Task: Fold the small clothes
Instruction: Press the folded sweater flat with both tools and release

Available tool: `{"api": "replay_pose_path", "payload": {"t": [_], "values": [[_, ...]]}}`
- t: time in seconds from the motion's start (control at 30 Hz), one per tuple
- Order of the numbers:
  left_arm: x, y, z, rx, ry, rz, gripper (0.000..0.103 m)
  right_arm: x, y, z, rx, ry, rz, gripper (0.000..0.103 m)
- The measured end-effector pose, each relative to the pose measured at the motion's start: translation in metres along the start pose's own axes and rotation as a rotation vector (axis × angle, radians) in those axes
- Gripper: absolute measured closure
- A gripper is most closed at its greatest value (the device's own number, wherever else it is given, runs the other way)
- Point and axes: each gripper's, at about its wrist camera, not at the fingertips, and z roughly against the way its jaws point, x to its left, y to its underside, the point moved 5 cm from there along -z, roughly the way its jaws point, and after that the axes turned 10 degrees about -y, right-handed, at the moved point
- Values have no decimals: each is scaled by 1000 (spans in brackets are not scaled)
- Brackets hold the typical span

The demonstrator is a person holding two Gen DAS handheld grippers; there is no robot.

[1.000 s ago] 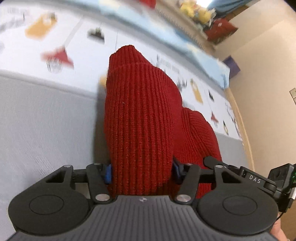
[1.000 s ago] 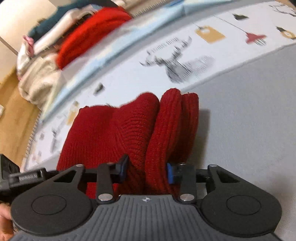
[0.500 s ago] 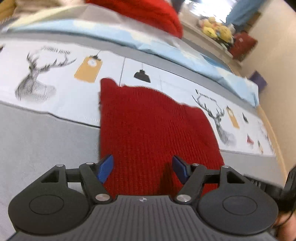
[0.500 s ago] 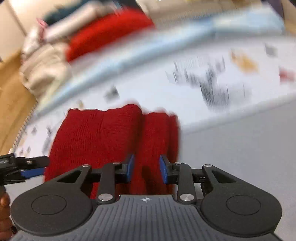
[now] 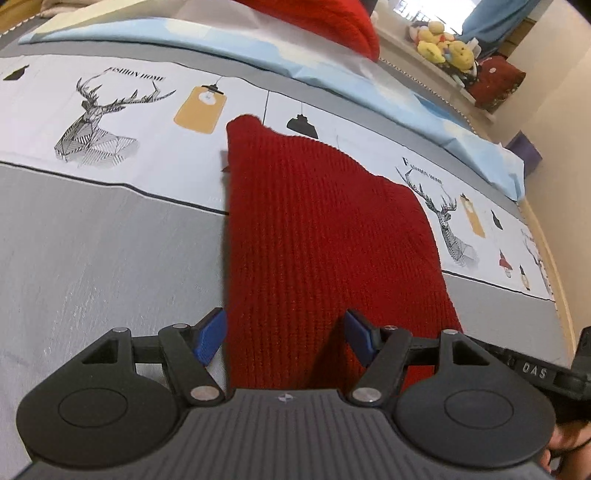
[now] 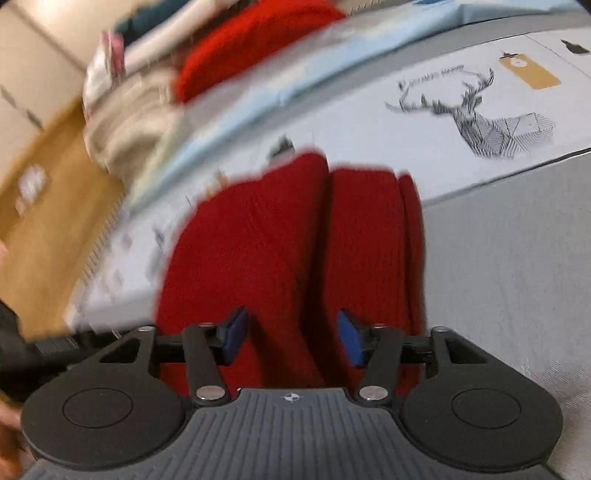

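While the grey bedspread (image 5: 92,258) with its white printed band of deer heads and hanging lamps fills most of both views, a red knitted garment (image 5: 317,236) lies flat on it, folded into a long strip that runs from the grey part up across the white band. In the right wrist view the same garment (image 6: 280,251) shows a lengthwise crease, with layered edges stacked along its right side; this view is blurred toward the left. A pale blue sheet (image 5: 258,48) lies along the far side of the printed band. Beyond it sits a pile of other clothes (image 6: 155,96), among them a bright red knit (image 5: 332,18) and cream fabric. Farther off, yellow plush toys (image 5: 443,51) rest on a ledge by the wall.

The left gripper (image 5: 284,336) stands spread just above the near end of the garment, its blue pads (image 5: 210,336) apart and gripping nothing; the left pad sits at the garment's left edge. The right gripper (image 6: 291,336) is likewise spread over the near end, pads (image 6: 349,341) apart on either side of the crease, with no cloth pinched between them.
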Motion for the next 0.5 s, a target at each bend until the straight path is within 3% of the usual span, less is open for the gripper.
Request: {"api": "replay_pose_path", "payload": {"t": [0.03,0.13,0.27,0.33,0.5], "values": [[-1,1,0,1,2,2,29,3,2,-1,13,-8,21,83],[-5,2,2,-6,15,-7,28,15,-5,20,-49,-61,71,88],[-14,4,4,-9,45,-40,28,16,-15,67,-135,-130,38,91],[-20,7,1,0,33,-73,28,4,-7,77,-109,-92,21,91],[-22,20,-17,81,-38,-132,23,-43,22,50,94,147,-55,99]]}}
